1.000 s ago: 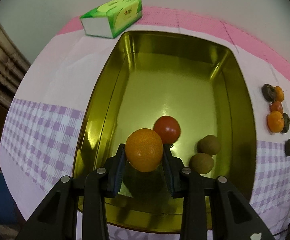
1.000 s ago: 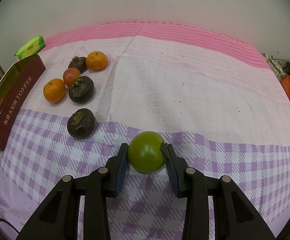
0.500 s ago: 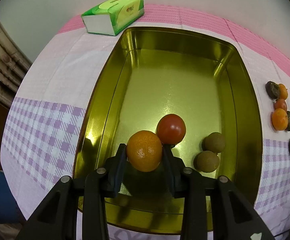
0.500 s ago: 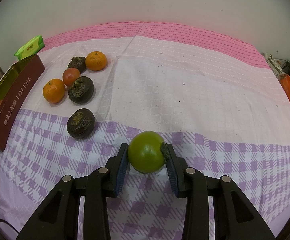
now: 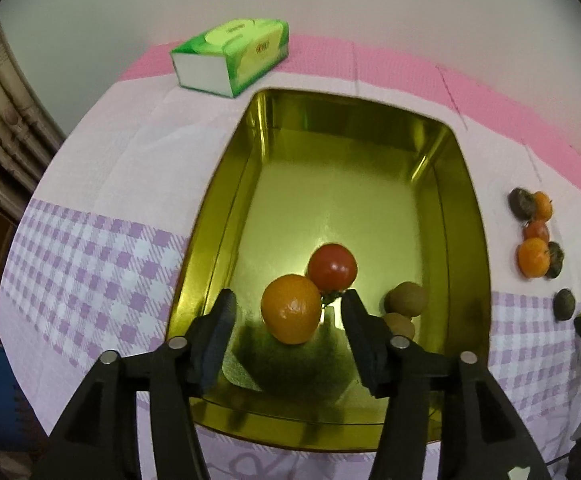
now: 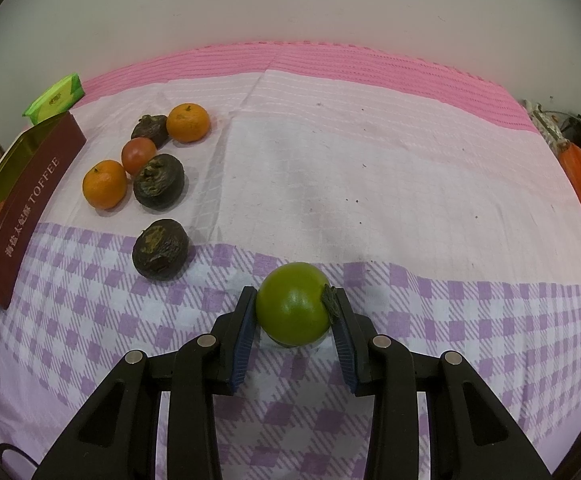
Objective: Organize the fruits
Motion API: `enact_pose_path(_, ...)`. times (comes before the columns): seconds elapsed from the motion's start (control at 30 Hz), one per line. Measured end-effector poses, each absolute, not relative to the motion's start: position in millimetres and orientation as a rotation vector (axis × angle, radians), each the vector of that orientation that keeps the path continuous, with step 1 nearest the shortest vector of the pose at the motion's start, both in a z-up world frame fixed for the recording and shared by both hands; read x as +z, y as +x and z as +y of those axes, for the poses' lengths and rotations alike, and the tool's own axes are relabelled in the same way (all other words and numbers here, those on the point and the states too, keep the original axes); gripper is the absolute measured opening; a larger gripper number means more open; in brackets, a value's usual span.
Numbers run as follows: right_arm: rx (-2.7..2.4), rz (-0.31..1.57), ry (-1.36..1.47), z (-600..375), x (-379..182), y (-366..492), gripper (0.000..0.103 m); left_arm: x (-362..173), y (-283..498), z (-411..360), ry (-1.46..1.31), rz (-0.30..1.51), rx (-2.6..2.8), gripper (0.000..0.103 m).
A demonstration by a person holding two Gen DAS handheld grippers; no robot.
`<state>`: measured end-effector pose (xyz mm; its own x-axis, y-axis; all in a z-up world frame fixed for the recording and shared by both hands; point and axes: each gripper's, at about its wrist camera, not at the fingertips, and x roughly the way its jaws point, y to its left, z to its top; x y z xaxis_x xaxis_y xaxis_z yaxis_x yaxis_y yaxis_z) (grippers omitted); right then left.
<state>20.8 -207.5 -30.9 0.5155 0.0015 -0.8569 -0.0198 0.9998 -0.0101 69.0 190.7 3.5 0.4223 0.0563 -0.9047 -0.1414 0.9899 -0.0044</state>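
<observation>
Partly hidden behind the left gripper's (image 5: 290, 320) right finger — a brown fruit (image 5: 400, 325)

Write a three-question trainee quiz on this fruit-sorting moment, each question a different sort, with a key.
1. True or false: the left gripper pinches the orange.
2. What does the right gripper hold? A) tomato B) green fruit C) tissue pack
3. How many fruits lie inside the gold tin?

Key: 1. False; its jaws have just been opening, and the orange sits loose between them. 2. B. 3. Four: the orange, a red tomato, two brown fruits.
</observation>
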Motion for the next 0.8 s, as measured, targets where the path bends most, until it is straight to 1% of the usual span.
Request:
enact_pose_path(0.03, 0.012, 1.03, -0.014, -208.2, -31.0, 20.6, 0.039, 8.5, 65.8, 191.5, -0.089, 1.099, 0.121, 0.055)
enact_pose_path(0.1, 0.011, 1.026, -0.002, -208.9, -30.9, 20.3, 0.039, 16.7, 59.6, 190.6, -0.084, 1.055, 0.116, 0.064)
enact_pose_path(0.13, 0.012, 1.023, 0.001, -208.8, -30.8, 19.9, 0.039, 20.2, 57.5, 190.1, -0.077, 1.041, 0.116, 0.065)
enact_pose_path(0.33, 0.004, 1.027, 0.006, -211.3, -30.5, 19.1, 0.037, 31.2, 50.4, 189.3, -0.059, 1.008, 0.117, 0.067)
enact_pose_path(0.4, 0.0, 1.028, 0.0, -210.3, -30.1, 19.2, 0.037, 31.1, 50.1, 191.9, -0.071, 1.008, 0.118, 0.071)
enact_pose_path(0.57, -0.014, 1.033, 0.0, -208.4, -28.9, 20.8, 0.037, 30.0, 47.9, 200.5, -0.108, 1.008, 0.136, 0.074)
enact_pose_path(0.8, -0.001, 0.993, -0.021, -194.5, -5.2, 22.9, 0.037, 35.2, 42.4, 211.8, -0.14, 0.986, 0.17, 0.077)
